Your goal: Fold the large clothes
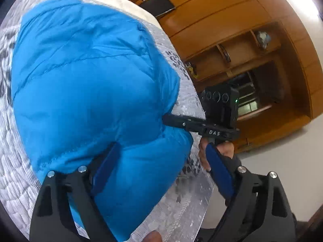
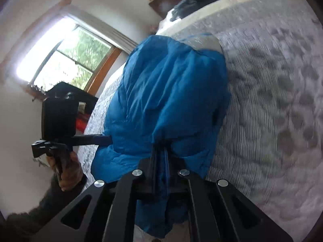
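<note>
A puffy blue jacket (image 1: 84, 80) lies bunched on a bed with a grey-white patterned quilt (image 1: 12, 151). In the left wrist view my left gripper (image 1: 161, 147) is open wide. Its left pad (image 1: 105, 167) rests against the jacket's near fold and its right pad (image 1: 219, 173) hangs off the bed edge. My right gripper (image 1: 167, 121) comes in from the right with its tips buried in the jacket's side. In the right wrist view my right gripper (image 2: 160, 151) is shut on a gathered pleat of the jacket (image 2: 171, 92). The left gripper (image 2: 105, 139) touches the jacket's left edge.
The quilt (image 2: 272, 100) spreads wide to the right of the jacket. A wooden wardrobe with open shelves (image 1: 242, 50) stands past the bed edge, and a dark chair (image 1: 157, 4) stands farther back. A window (image 2: 66, 54) and a black-and-white bundle (image 2: 191, 4) lie beyond the bed.
</note>
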Available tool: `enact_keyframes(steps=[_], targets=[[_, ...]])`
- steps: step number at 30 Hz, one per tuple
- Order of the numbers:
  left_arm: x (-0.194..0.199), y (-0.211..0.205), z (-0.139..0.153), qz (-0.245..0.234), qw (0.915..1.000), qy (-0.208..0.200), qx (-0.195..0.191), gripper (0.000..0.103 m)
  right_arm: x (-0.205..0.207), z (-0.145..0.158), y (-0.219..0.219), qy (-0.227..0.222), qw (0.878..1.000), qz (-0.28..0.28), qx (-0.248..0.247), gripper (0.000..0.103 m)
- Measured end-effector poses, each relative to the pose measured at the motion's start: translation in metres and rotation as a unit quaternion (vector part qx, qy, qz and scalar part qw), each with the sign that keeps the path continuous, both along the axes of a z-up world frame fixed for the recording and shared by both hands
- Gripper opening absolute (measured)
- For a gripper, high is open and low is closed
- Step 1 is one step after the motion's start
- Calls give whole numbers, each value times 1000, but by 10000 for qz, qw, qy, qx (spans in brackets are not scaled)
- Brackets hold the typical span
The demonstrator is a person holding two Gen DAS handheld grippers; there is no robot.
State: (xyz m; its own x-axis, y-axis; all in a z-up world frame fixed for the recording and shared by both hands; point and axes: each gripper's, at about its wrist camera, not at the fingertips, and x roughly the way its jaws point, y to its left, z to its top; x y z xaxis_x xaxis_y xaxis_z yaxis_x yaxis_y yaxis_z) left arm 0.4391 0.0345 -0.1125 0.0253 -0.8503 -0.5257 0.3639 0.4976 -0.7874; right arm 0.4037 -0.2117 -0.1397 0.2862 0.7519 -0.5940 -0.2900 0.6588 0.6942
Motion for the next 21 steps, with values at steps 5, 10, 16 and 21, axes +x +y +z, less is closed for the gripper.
enact_keyframes(steps=[5,10,16,21], targets=[[-30,17,27,-80,9994,-166,-289,93,-34,51,-14,-456,9987,-216,40,11],[-42,6,-3,-130,9997,-180,126,95,-38,16,-6,-145,9982,-142,-561,18],[-59,50,34,395,9978,-263,-456,100,-39,56,-35,-192,9992,-336,-59,42],[-66,96,19,964,9949,-164,-240,100,-9,80,-59,-158,9974,-681,165,92]])
